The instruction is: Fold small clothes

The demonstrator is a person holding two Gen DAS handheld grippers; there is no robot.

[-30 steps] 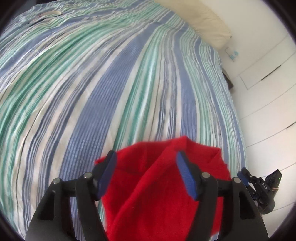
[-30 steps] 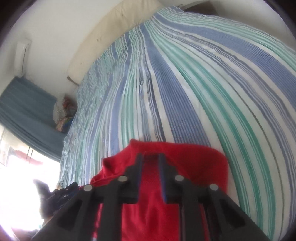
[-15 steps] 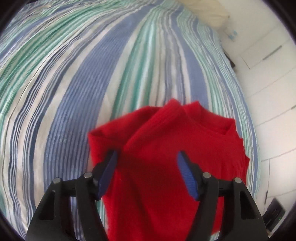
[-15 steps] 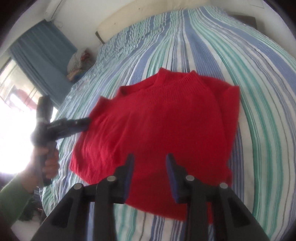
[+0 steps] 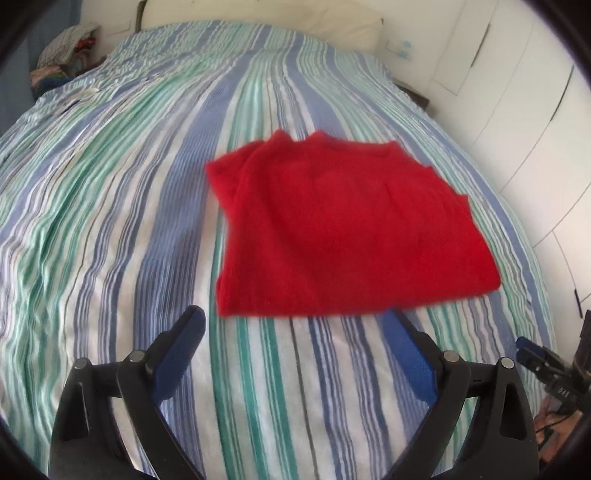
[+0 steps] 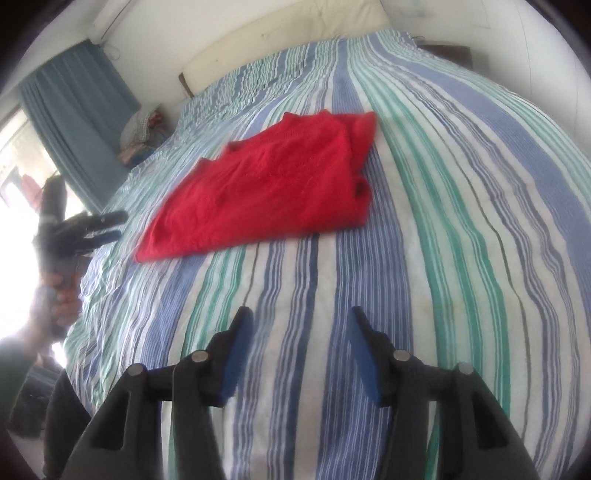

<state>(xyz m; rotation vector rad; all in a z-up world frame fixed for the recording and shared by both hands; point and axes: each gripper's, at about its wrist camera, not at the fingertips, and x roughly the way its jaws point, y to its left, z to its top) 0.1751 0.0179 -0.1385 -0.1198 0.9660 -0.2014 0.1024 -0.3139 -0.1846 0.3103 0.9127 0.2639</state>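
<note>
Red sweater [image 5: 343,229]: folded, lying flat on the striped bedspread [image 5: 129,192], roughly mid-bed. Neck opening toward the cream headboard [image 5: 258,14]; folded lower edge toward the grippers. One sleeve doubled over along the side of the sweater [image 6: 266,184] that shows at right in the right wrist view.

Left gripper [image 5: 295,343]: jaws spread wide, having just been opening. Nothing between the blue pads [image 5: 177,354]; only bare bedspread beneath. Positioned short of the sweater's near edge, clear of the fabric, not touching it.

Right gripper [image 6: 299,343]: jaws apart at a moderate gap, having just been opening. Nothing gripped; striped cloth alone visible between the fingers. Positioned well short of the sweater's near edge, no contact.

Cross-views: left gripper [image 6: 92,229] visible beside the sweater's left edge in the right wrist view, held by a hand [image 6: 62,295] with a green sleeve below it; heavy backlight, detail poor. Tip of the right gripper [image 5: 543,362] visible right of and nearer than the sweater in the left wrist view.

Surroundings relative to the sweater: blue curtain [image 6: 74,110] and bright window to the left; pile of clothes [image 5: 62,48] beyond the bed's far left corner; white cabinet doors [image 5: 535,129] to the right.
</note>
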